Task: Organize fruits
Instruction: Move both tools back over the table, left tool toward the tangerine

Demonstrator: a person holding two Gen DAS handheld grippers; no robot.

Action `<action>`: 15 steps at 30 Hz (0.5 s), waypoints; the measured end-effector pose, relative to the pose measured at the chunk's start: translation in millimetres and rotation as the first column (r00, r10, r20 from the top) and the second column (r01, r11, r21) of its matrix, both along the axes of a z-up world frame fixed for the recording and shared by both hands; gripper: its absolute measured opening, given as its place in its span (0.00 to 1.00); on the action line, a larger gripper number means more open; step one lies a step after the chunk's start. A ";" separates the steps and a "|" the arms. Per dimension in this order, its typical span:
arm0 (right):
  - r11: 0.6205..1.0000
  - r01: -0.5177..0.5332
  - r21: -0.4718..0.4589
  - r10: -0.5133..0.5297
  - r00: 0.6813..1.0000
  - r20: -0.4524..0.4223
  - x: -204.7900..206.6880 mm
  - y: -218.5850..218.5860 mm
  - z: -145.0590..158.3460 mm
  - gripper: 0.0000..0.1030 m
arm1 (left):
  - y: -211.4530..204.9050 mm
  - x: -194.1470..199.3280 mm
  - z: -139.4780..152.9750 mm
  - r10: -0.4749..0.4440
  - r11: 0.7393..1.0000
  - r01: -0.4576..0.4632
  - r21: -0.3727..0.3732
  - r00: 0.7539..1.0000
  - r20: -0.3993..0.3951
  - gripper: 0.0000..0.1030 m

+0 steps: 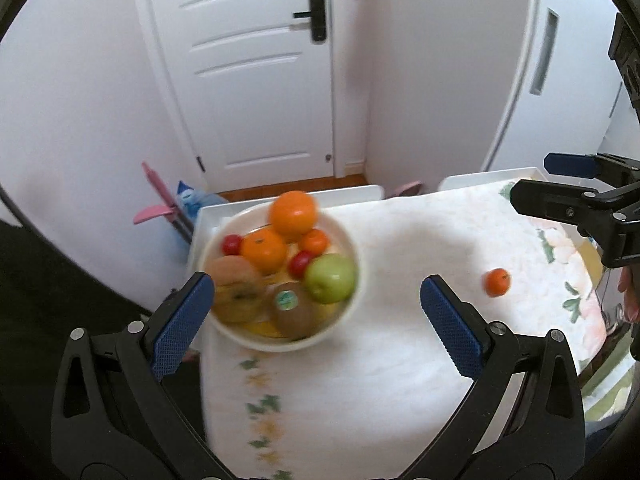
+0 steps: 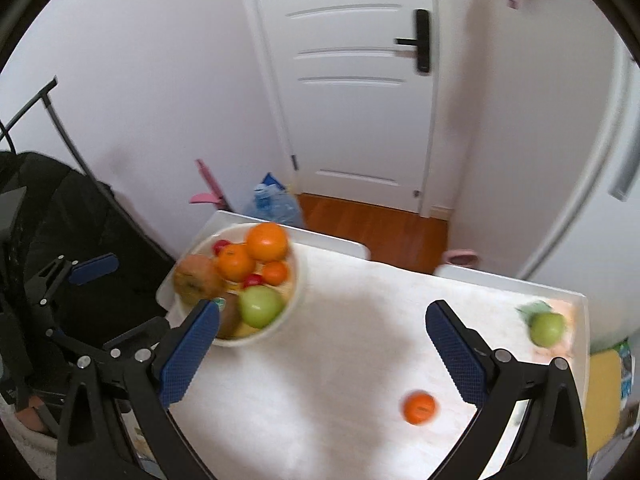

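Note:
A white bowl (image 1: 352,240) (image 2: 298,276) at the table's far left holds oranges, a green apple (image 1: 330,278), a kiwi (image 1: 292,310), a brownish fruit and small red fruits. A small orange (image 1: 497,282) (image 2: 419,407) lies loose on the white cloth. A second green apple (image 2: 547,328) rests near the table's right edge. My left gripper (image 1: 316,320) hangs open above the bowl's near side, nothing between its fingers. My right gripper (image 2: 322,340) is open and empty over the cloth, with the small orange just inside its right finger (image 2: 456,352). It also shows at the right of the left wrist view (image 1: 568,192).
The table (image 1: 360,380) wears a white floral cloth and stands before a white door (image 1: 256,72). A water bottle (image 2: 276,204) and pink tool (image 1: 160,200) sit on the floor beyond its far left corner. A black bag (image 2: 72,240) is to the left.

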State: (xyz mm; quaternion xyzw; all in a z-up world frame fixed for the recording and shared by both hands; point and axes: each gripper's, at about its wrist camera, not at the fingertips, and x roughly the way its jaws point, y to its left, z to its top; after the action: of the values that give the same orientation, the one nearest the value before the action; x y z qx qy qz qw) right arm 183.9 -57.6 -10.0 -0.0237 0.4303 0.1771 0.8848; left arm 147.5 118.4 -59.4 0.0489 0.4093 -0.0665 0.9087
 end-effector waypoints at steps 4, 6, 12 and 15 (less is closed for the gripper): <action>1.000 0.017 0.003 -0.017 0.999 -0.032 -3.0 -42.1 -2.2 1.00 | -40.9 -3.8 5.6 0.002 1.000 -0.002 0.007 1.000 -0.002 1.00; 1.000 0.018 -0.005 -0.018 1.000 -0.020 -7.2 -65.1 -1.1 1.00 | -62.0 -5.3 7.1 0.012 1.000 -0.012 0.017 1.000 -0.005 1.00; 0.999 0.014 -0.032 -0.014 1.000 0.010 -12.8 -126.8 -0.4 1.00 | -116.4 -8.1 -2.7 0.034 0.999 -0.034 0.010 0.999 -0.029 1.00; 0.999 0.016 -0.044 -0.015 1.000 0.008 -7.7 -158.1 -7.4 1.00 | -140.3 -12.4 -15.0 0.048 0.999 -0.047 0.008 0.997 -0.053 1.00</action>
State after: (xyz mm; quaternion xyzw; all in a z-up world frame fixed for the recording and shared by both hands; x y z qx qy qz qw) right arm 176.2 -215.7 -17.4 -0.0407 0.4307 0.1607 0.8871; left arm 135.1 -21.9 -74.4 0.0405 0.4346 -0.0447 0.8986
